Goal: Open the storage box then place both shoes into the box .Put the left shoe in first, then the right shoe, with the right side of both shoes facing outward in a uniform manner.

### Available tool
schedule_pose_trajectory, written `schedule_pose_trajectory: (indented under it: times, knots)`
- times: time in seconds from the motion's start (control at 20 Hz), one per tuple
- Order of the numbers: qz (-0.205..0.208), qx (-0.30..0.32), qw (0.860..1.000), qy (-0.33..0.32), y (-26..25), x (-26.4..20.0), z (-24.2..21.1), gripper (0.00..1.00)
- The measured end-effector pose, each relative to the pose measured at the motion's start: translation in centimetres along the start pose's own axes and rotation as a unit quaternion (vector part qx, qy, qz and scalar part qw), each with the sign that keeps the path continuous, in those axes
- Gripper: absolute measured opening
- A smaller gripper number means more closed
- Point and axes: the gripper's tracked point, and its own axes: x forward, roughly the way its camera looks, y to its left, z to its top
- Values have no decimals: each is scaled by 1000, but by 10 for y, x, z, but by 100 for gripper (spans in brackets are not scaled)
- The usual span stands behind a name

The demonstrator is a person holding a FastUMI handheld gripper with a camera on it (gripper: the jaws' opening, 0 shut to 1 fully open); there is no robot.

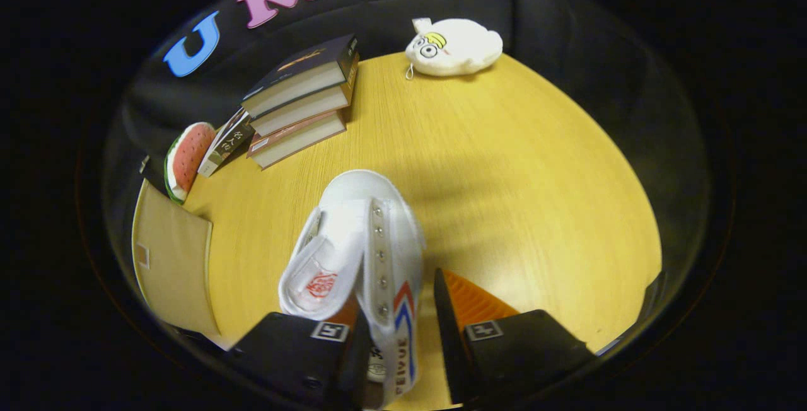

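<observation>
My tool (403, 323) held the white shoe (365, 253) by its side wall, both fingers seemingly pressing it, above the table (517, 178). The beige storage box (173, 260) lay off to the left, beyond the left finger. I judged this shoe not yet boxed, so placing remained.

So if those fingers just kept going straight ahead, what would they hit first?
The white shoe, most likely: its side wall already sits between the fingers of the gripper, and the toe stretches ahead. Beyond it lies bare wooden table; depth is hard to judge here.
</observation>
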Motion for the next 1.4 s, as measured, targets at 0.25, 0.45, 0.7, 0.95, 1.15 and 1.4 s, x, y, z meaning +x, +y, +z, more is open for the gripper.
schedule_pose_trajectory:
  times: [0.25, 0.45, 0.7, 0.95, 1.15, 1.4]
  knots:
    - [23, 79, 997, 9, 11, -13, -2, 10]
    - [47, 98, 994, -2, 45, -63, 13, 9]
    - [77, 92, 992, -28, 122, -125, 31, 9]
    - [113, 75, 991, -18, 224, -159, 27, 9]
    - [126, 60, 990, 5, 301, -158, 8, 9]
    - [112, 37, 992, 40, 365, -143, -27, 9]
